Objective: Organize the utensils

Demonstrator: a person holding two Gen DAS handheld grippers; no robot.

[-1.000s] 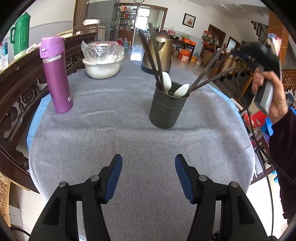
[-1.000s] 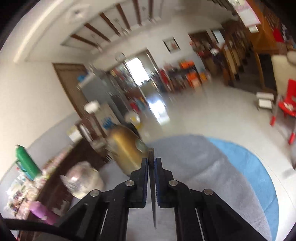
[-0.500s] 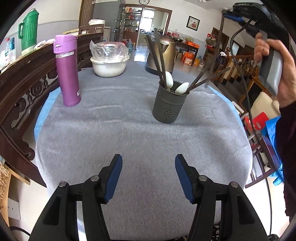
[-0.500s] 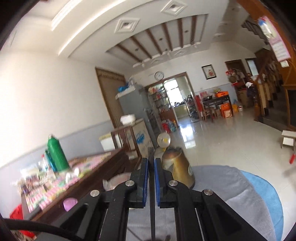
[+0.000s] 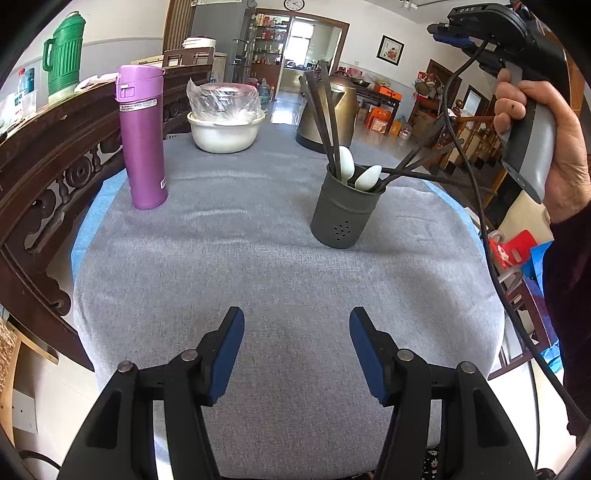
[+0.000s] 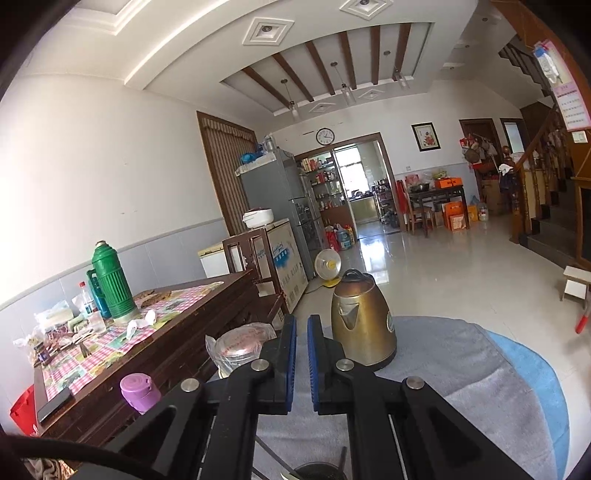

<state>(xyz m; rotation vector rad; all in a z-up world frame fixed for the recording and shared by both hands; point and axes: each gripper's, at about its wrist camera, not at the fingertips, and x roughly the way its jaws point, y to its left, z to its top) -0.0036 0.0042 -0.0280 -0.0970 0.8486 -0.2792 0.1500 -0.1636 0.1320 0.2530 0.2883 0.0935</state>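
Observation:
A dark grey utensil holder [image 5: 345, 210] stands on the grey tablecloth [image 5: 258, 280]. It holds several dark chopsticks [image 5: 325, 110] and two white spoons [image 5: 367, 177]. My left gripper [image 5: 295, 332] is open and empty, low over the near part of the table. My right gripper [image 5: 448, 31] is raised high at the upper right, above and right of the holder. In the right wrist view its jaws [image 6: 301, 354] stand slightly apart with nothing between them. The holder's rim [image 6: 317, 470] shows at that view's bottom edge.
A purple flask [image 5: 142, 136] stands at the left, a white bowl covered in plastic [image 5: 225, 122] at the back, a brass kettle [image 5: 328, 110] behind the holder. A carved wooden rail [image 5: 44, 166] runs along the table's left side. A cable [image 5: 476, 206] hangs from the right gripper.
My right gripper rose above the holder and let go of the chopstick it held; its jaws now stand slightly apart and empty. The left gripper pulled back a little.

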